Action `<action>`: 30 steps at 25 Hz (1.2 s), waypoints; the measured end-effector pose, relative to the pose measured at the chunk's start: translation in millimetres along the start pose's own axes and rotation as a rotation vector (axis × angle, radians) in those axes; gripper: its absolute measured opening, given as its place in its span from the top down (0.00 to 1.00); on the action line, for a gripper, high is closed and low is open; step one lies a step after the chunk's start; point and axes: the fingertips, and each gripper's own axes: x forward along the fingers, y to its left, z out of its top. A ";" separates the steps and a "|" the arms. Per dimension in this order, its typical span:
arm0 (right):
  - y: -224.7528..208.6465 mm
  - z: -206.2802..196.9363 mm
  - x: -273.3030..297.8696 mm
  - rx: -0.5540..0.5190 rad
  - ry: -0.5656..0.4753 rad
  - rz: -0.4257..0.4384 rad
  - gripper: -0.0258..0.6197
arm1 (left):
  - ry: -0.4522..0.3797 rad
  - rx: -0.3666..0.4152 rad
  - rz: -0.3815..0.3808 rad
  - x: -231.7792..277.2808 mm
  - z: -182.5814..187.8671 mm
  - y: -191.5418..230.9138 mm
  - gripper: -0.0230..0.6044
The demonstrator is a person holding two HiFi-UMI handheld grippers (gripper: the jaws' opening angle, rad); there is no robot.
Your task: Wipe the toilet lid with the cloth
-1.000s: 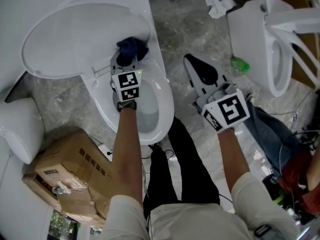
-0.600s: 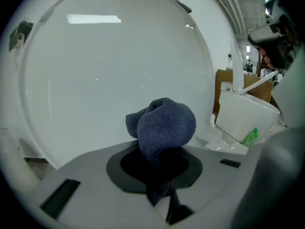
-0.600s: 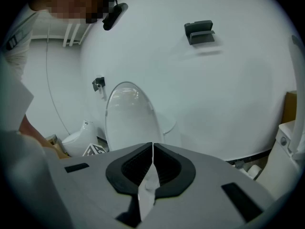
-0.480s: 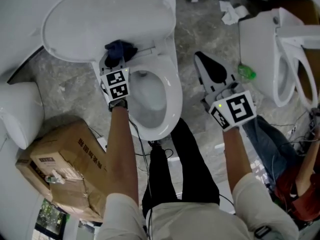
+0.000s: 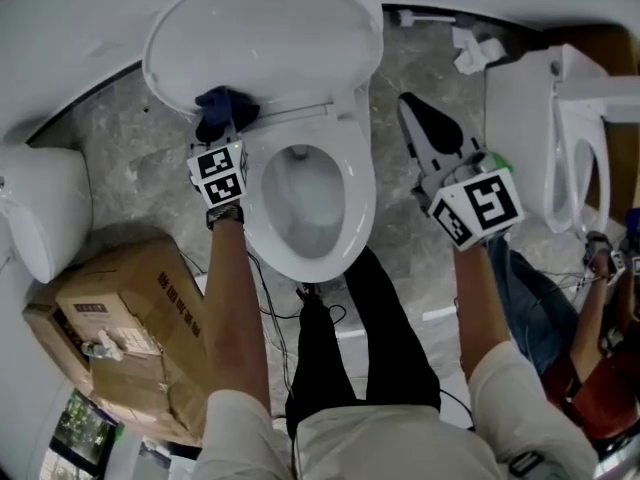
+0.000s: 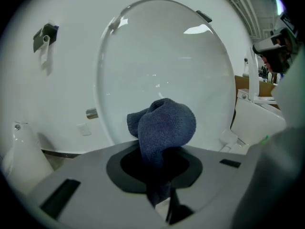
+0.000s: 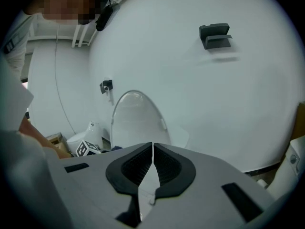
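The left tongs (image 6: pixel 159 168) are clamped on a dark blue cloth (image 6: pixel 164 125), which bunches up out of the pads into a rounded wad. The wad sits against the lower part of the raised toilet lid (image 6: pixel 162 56), just above the hinge line. In the head view it is at the lid's lower left edge, whereas a second ago it was at the lower right, close to where the lid meets the seat. So the cloth has travelled leftwards along the bottom of the lid. The forearm behind the left tongs has gone with it: earlier it crossed the left rim of the toilet seat (image 5: pixel 358 193), and now it runs down outside that rim, over the grey marbled floor (image 5: pixel 120 158).

The right tongs (image 7: pixel 152 159) are closed with nothing between the pads, the two ribbed faces meeting along a thin line. They hang over the floor to the right of the seat and well apart from the lid, much as they did a second ago, with the marker cube (image 5: pixel 478 208) facing up. They point towards the white wall (image 7: pixel 228 94), with the lid off to their left.

A cardboard box (image 5: pixel 120 318) lies on the floor left of the person's legs. A second toilet (image 5: pixel 540 118) stands at the right edge of the head view.
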 end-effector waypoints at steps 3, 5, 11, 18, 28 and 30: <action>2.7 16.4 6.3 -0.012 -0.011 0.011 0.91 | -0.021 -0.007 0.013 -9.3 12.2 13.8 0.86; 4.0 29.8 12.0 0.012 -0.024 0.034 0.91 | -0.046 -0.032 -0.004 -15.2 24.6 16.0 0.86; 15.2 73.9 32.1 -0.042 -0.051 0.107 0.91 | -0.170 -0.070 -0.091 -58.0 70.9 -4.7 0.87; 25.8 126.4 60.2 -0.165 -0.044 0.181 0.75 | -0.282 -0.088 -0.179 -135.0 123.9 -16.6 0.87; 10.9 113.6 107.8 -0.469 0.154 0.160 0.71 | -0.290 -0.079 -0.183 -219.9 156.5 -0.5 0.87; 11.8 109.4 113.5 -0.492 0.179 0.165 0.71 | -0.289 -0.085 -0.178 -232.6 155.5 0.4 0.87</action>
